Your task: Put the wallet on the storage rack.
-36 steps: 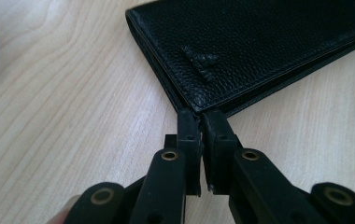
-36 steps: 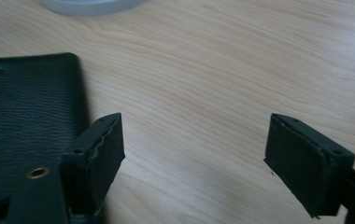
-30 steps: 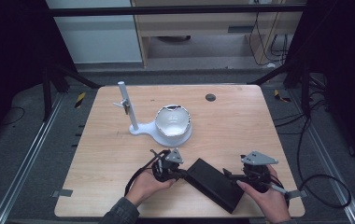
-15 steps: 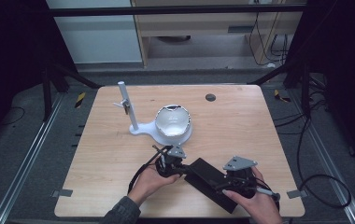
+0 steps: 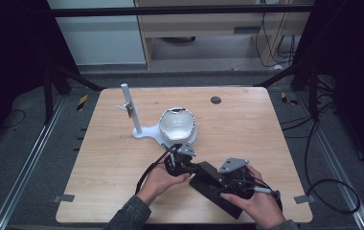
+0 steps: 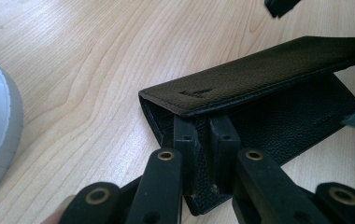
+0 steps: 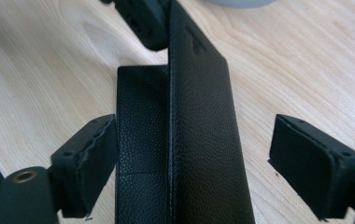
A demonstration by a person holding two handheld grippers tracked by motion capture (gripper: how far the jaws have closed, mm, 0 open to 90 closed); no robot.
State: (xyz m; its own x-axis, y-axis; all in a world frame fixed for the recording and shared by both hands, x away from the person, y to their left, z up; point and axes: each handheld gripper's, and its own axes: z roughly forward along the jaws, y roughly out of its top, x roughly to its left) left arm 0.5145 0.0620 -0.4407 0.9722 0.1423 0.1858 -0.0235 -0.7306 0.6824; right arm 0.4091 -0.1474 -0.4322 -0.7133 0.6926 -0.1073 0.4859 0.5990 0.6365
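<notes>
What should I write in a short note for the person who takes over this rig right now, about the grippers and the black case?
Left gripper: shut on the lower flap of the black leather case, at its end nearer the white stand.
Right gripper: open, its jaws on either side of the case's other end, not touching it.
Case: at the near edge of the wooden table, its upper flap lifted partly open.
Done: one end is gripped.
Left: probably close the right gripper on the case, then carry on handling it.
</notes>
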